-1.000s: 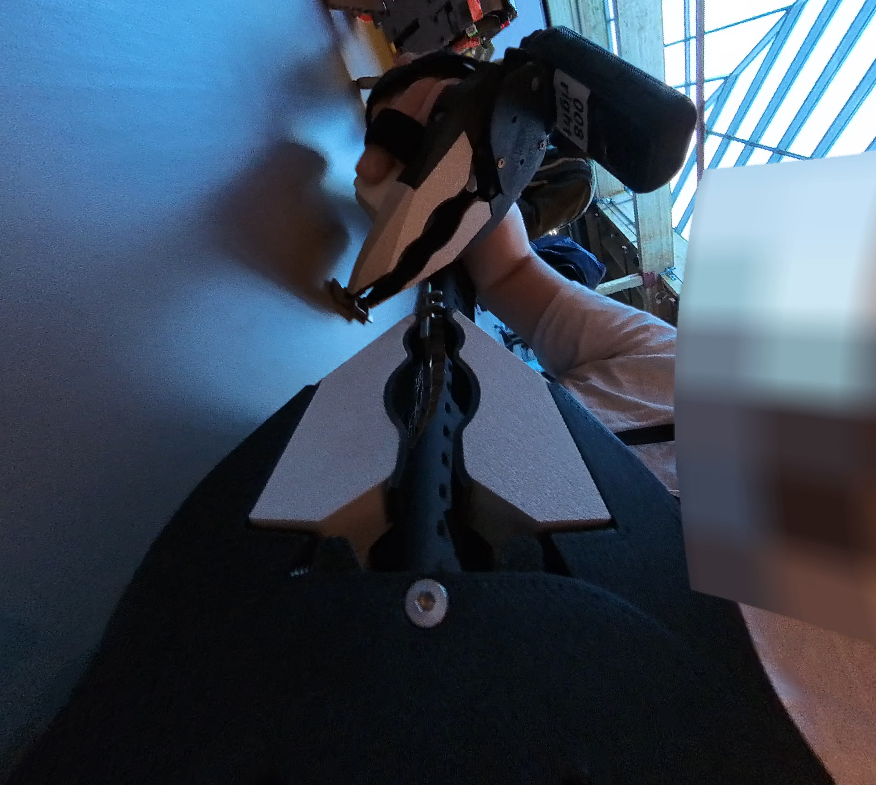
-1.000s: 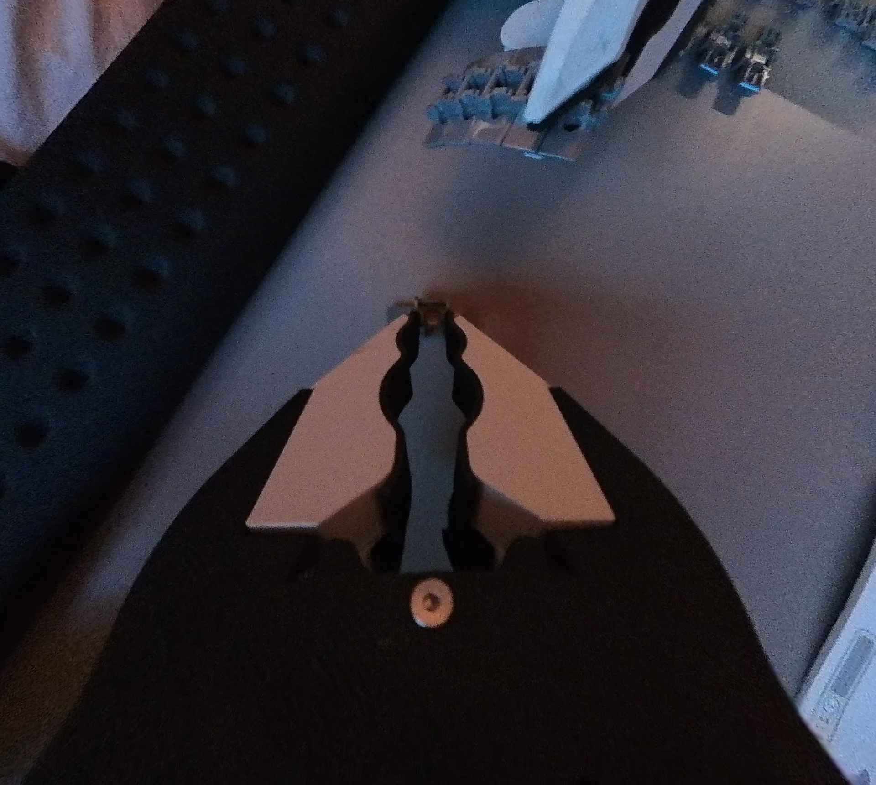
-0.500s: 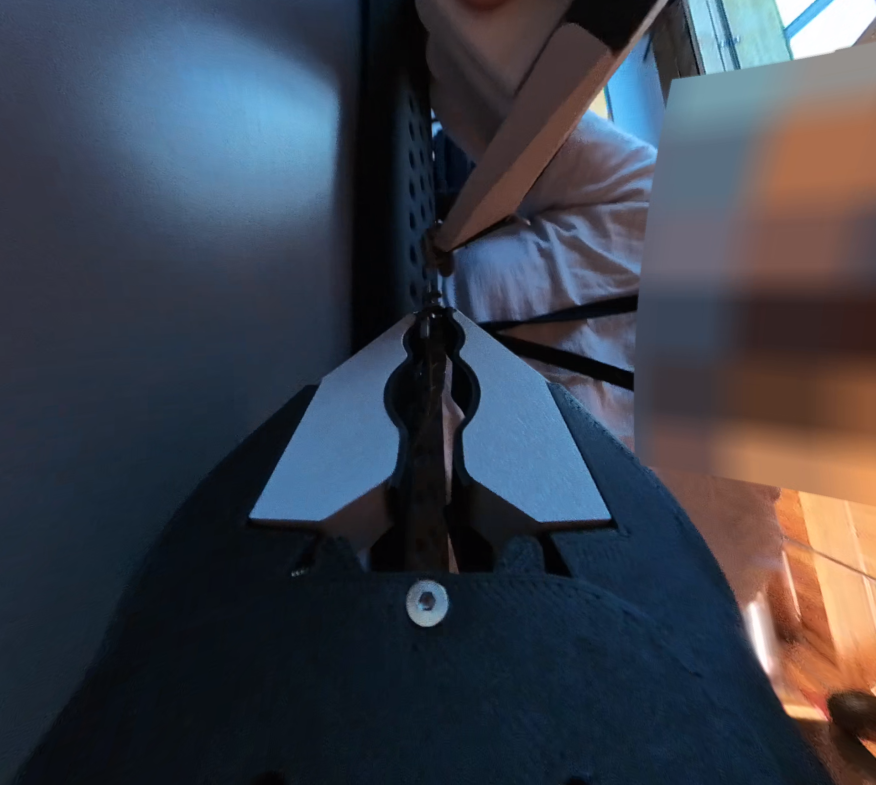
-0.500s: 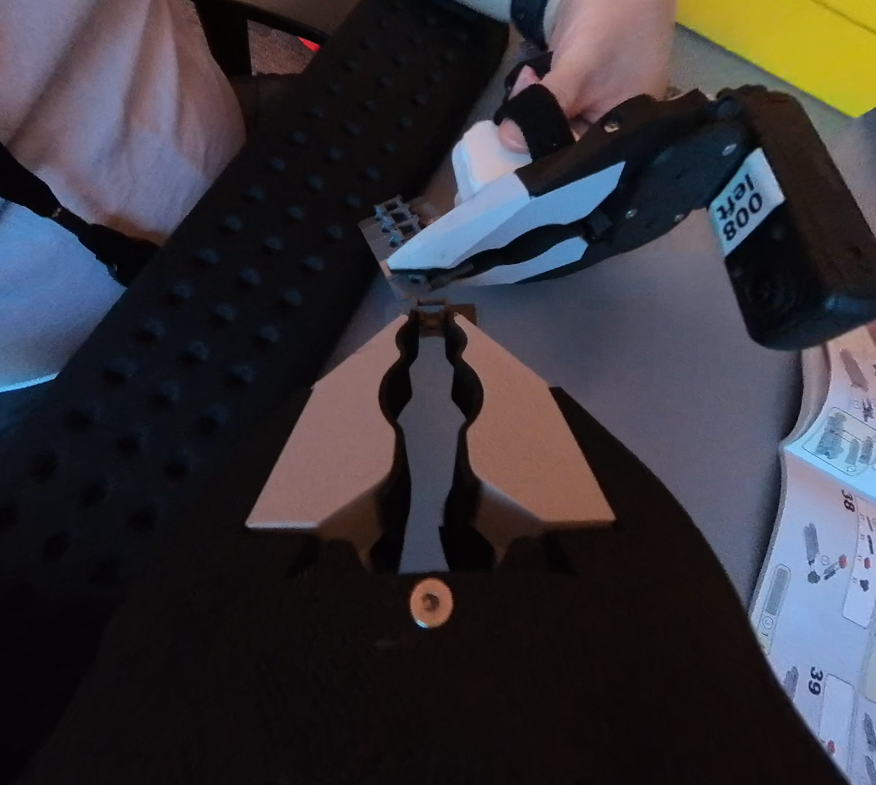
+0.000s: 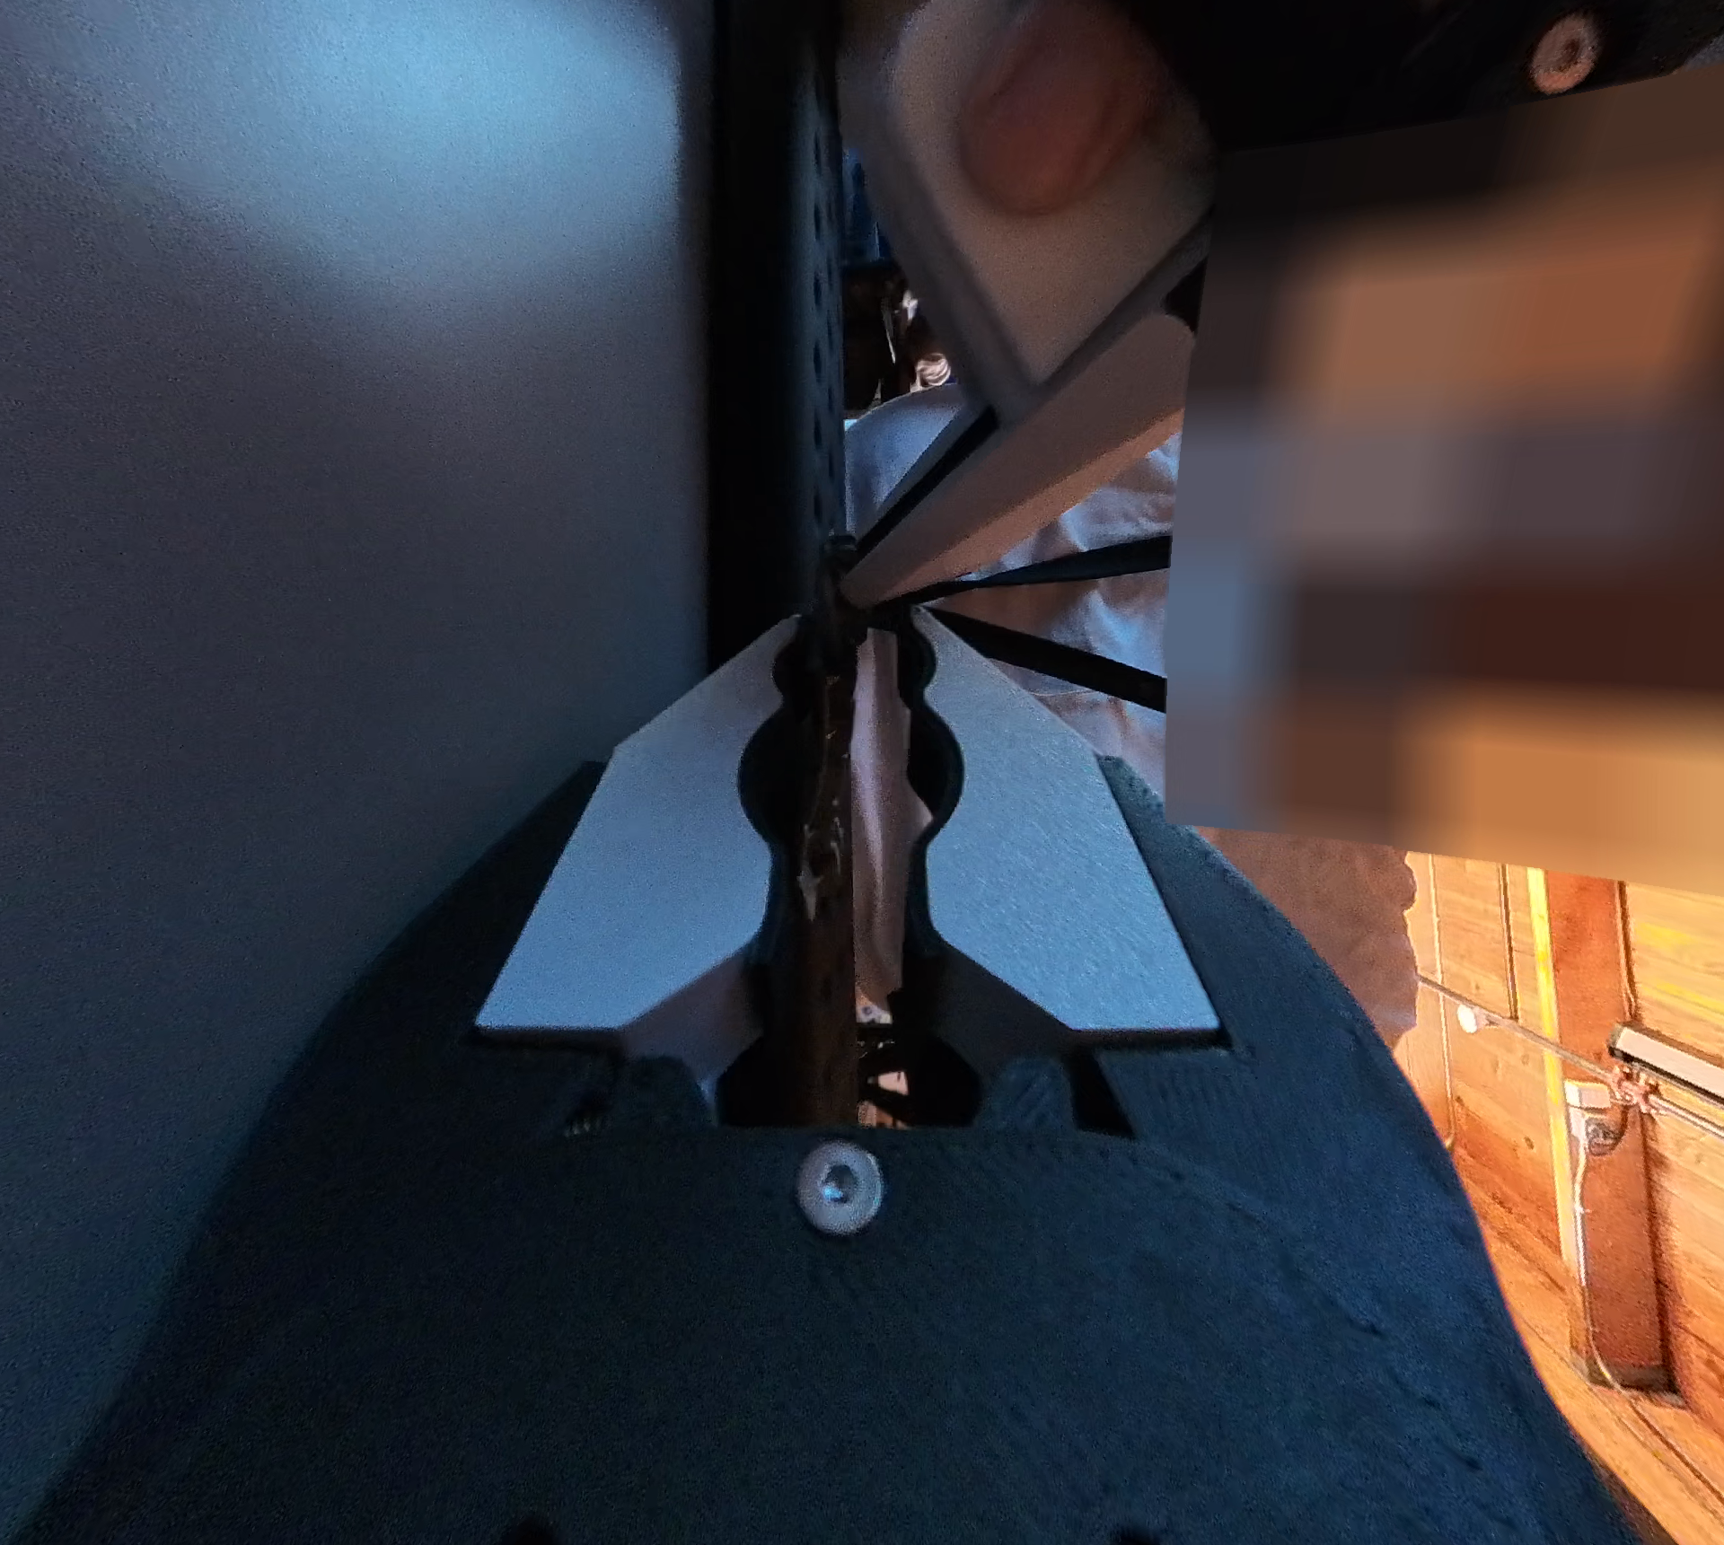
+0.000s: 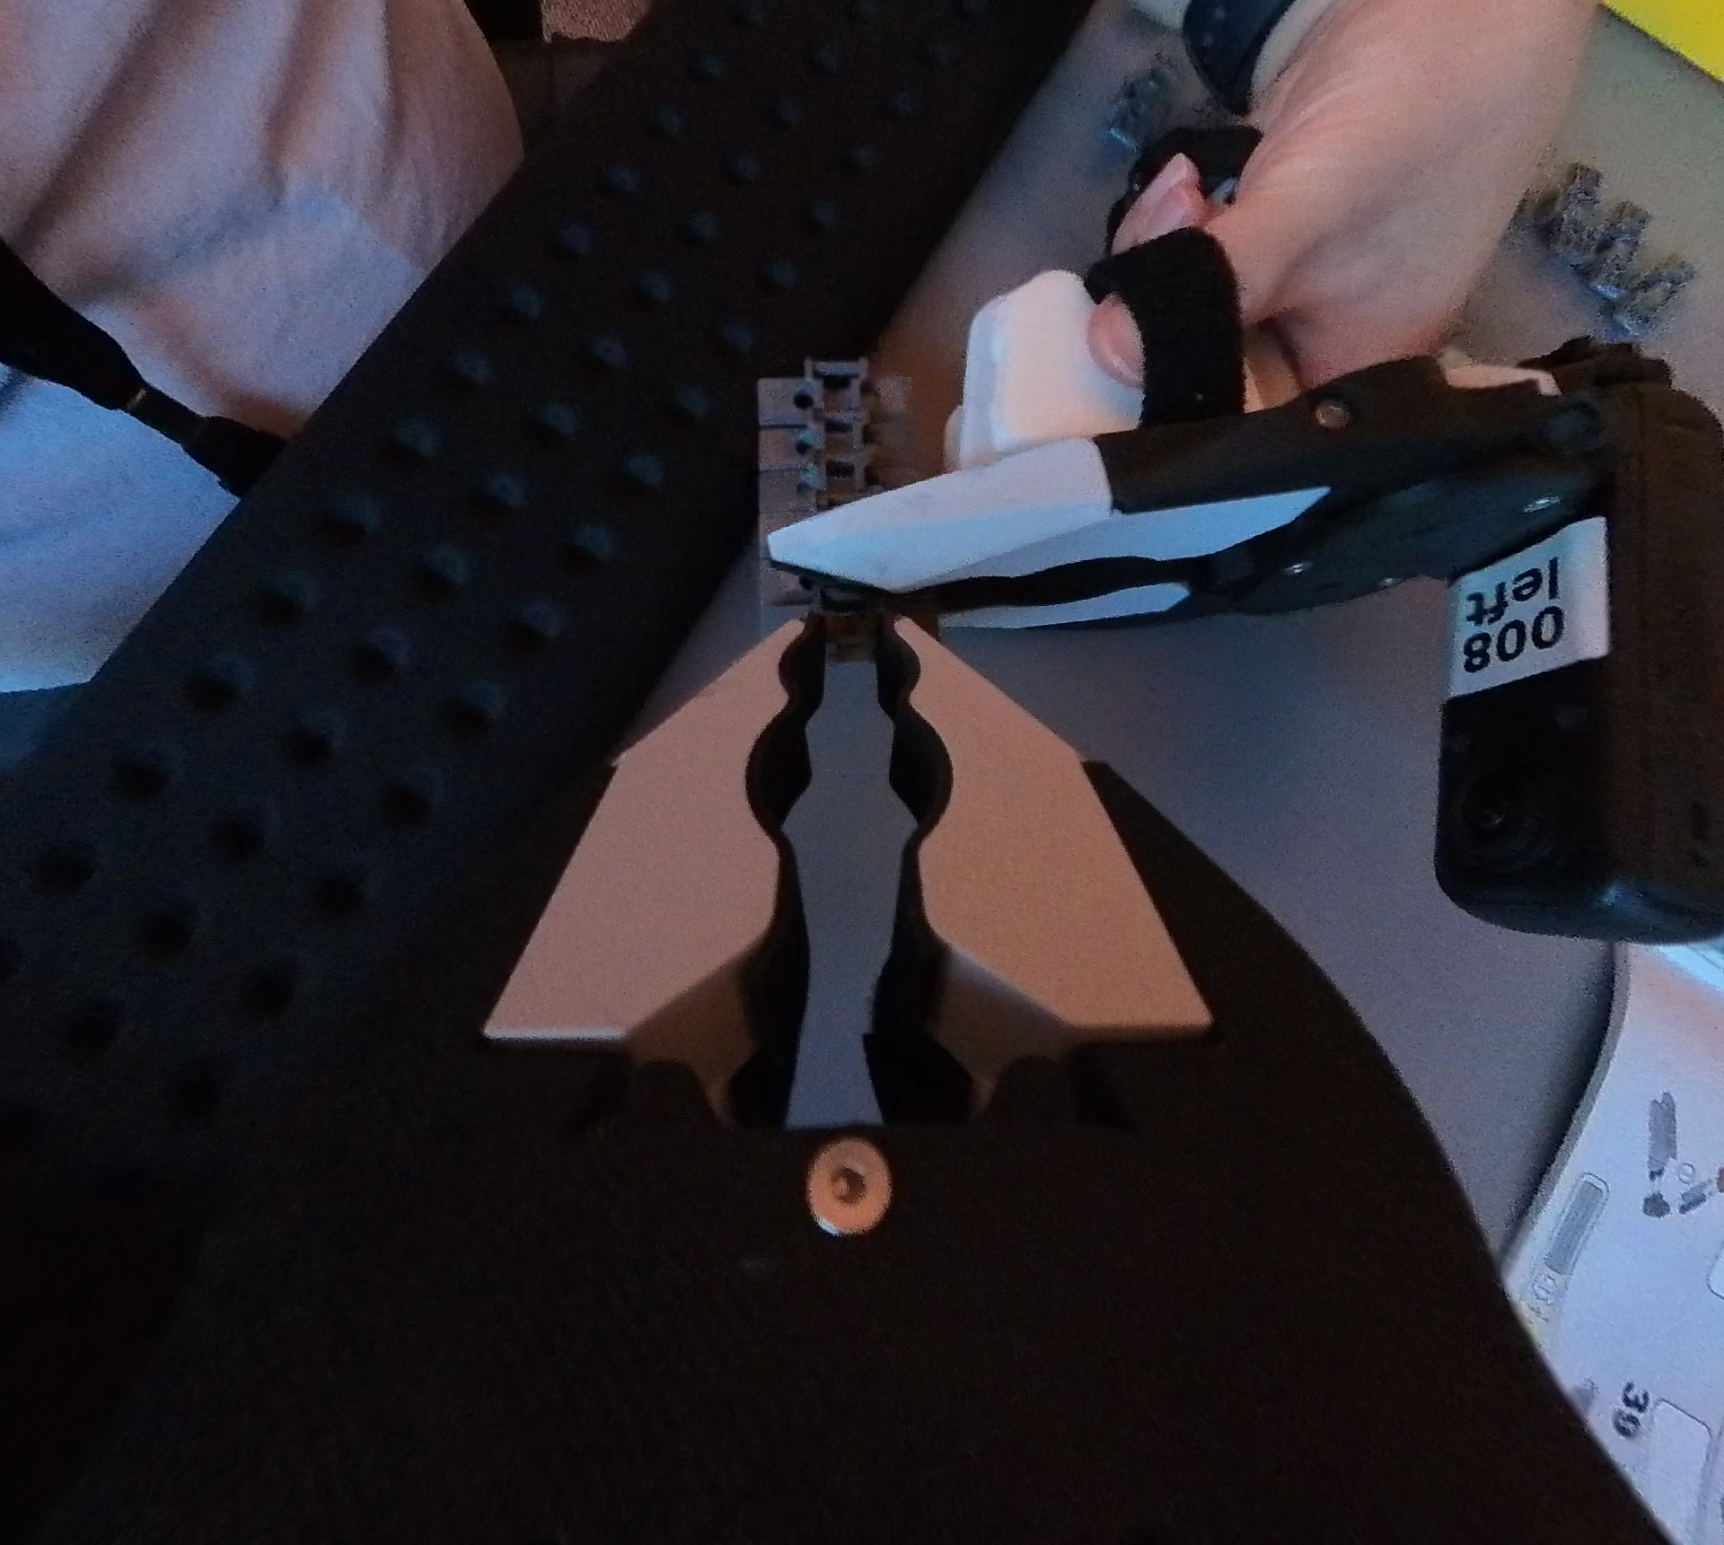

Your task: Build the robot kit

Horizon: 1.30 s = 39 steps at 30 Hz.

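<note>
Track chain (image 6: 813,432) - short run of grey links, in the air over the table (image 6: 1213,801) edge beside the black studded strip (image 6: 513,381).

Left gripper (image 6: 793,572) comes in from the side, jaws narrow, pinching the chain's near end at the very tips. In the left wrist view the chain shows edge-on in the slot, with a sliver of gap beside it.

Right gripper (image 6: 844,631) has its jaws narrow too, nipping 1 small single link (image 6: 844,644) at the tips, hard up against the chain end - touching or just short, can't tell.

Judgement: both holds are tip-only, so there's little purchase. Any twist would likely lever a part out; keep the 2 axes square.

Loose links (image 6: 1605,260) and a printed booklet (image 6: 1633,1267) lie on the table farther off.
</note>
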Available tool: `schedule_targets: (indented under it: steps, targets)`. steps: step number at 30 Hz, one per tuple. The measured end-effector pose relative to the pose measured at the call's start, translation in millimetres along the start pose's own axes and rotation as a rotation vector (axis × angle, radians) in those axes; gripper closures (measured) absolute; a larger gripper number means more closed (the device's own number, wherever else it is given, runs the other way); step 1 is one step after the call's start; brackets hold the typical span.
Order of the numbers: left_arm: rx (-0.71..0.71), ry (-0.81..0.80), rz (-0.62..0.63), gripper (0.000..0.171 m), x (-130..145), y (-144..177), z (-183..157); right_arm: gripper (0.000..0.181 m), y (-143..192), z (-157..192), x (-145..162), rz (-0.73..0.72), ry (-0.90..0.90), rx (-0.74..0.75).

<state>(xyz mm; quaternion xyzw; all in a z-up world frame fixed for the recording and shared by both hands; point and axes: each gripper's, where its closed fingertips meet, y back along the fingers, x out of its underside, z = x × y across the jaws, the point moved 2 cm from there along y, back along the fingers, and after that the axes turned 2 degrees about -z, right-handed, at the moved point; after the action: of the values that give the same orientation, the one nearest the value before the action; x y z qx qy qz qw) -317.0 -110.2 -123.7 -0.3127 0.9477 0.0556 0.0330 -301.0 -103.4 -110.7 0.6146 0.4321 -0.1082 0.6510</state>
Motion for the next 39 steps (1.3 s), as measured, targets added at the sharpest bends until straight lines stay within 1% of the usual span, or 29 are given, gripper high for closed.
schedule_targets:
  steps: [4,8,11,15,17,18,21,23,25,26,27,28,30,31,32,33,35,37,39]
  targets:
    - [-0.002,0.017,0.008,0.154,-3,1,0,0.172,0,-2,3,0.043,0.025,0.021]
    - [-0.023,0.031,-0.022,0.162,-7,2,3,0.172,3,-3,5,0.043,0.024,0.038]
    - [-0.022,0.036,-0.04,0.162,-10,3,3,0.172,5,-4,6,0.054,0.034,0.049]
    - [-0.06,-0.001,-0.029,0.164,-9,2,7,0.172,2,-4,8,0.074,0.05,0.049]
    - [-0.074,-0.009,-0.043,0.164,-10,3,8,0.172,2,-4,10,0.076,0.054,0.053]
    - [-0.075,-0.012,-0.057,0.164,-11,3,8,0.17,3,-6,10,0.072,0.045,0.063]
    - [-0.085,-0.02,-0.092,0.164,-12,5,9,0.155,10,-16,12,0.039,-0.004,0.127]
    - [-0.118,-0.044,-0.123,0.164,-11,8,10,0.149,21,-23,9,-0.014,-0.046,0.183]
    - [-0.168,-0.094,-0.2,0.164,-16,15,9,0.148,38,-39,6,-0.108,-0.137,0.294]
    - [-0.182,-0.134,-0.245,0.163,-18,19,5,0.144,47,-46,3,-0.178,-0.228,0.318]
    - [-0.203,-0.176,-0.289,0.164,-22,24,-1,0.143,54,-55,1,-0.255,-0.356,0.323]
    - [-0.237,-0.241,-0.339,0.164,-26,30,-7,0.142,60,-62,-2,-0.346,-0.491,0.298]
    - [-0.287,-0.358,-0.425,0.164,-31,39,-23,0.138,65,-70,-10,-0.555,-0.71,0.2]
    - [-0.305,-0.404,-0.463,0.164,-33,42,-30,0.138,65,-72,-11,-0.619,-0.797,0.156]
    - [-0.32,-0.457,-0.509,0.164,-35,45,-38,0.14,62,-70,-14,-0.665,-0.845,0.095]
    - [-0.329,-0.494,-0.54,0.164,-35,47,-44,0.144,58,-66,-15,-0.674,-0.875,0.041]
    - [-0.357,-0.542,-0.577,0.164,-34,50,-49,0.151,47,-62,-10,-0.638,-0.913,0.027]
    - [-0.392,-0.566,-0.579,0.164,-31,50,-47,0.169,49,-61,-16,-0.701,-0.92,0.002]
    - [-0.373,-0.561,-0.592,0.164,-31,50,-47,0.173,51,-63,-18,-0.734,-0.949,-0.021]
